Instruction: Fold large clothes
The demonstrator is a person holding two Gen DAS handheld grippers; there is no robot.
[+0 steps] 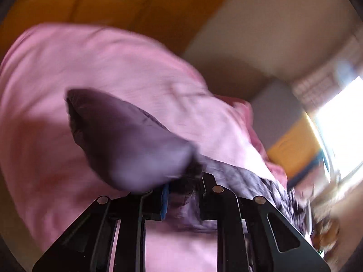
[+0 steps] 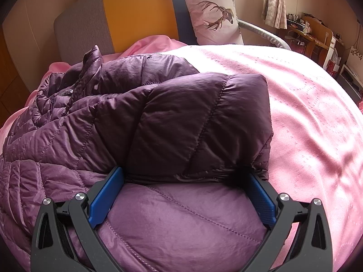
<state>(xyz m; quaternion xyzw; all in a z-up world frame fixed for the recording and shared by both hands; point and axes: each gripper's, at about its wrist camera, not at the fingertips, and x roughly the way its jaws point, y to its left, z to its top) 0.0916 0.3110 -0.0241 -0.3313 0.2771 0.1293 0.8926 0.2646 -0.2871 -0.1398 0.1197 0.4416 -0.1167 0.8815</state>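
The left gripper (image 1: 181,195) pinches the jacket (image 2: 158,117). The right gripper (image 2: 181,195) gapes wide over it, holding nothing. A pillow (image 2: 213,11) stands at twelve o'clock on the bedspread (image 2: 306,113).

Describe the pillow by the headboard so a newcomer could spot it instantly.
Start from the pink bedspread covering the bed, then look to its far end, where a grey, orange and navy headboard stands. The pillow leans upright against it; it alone is white, printed with an antlered deer.

Both grippers (image 2: 185,189) (image 1: 182,195) seem black-framed, with blue-lined jaws and silver pivot screws.
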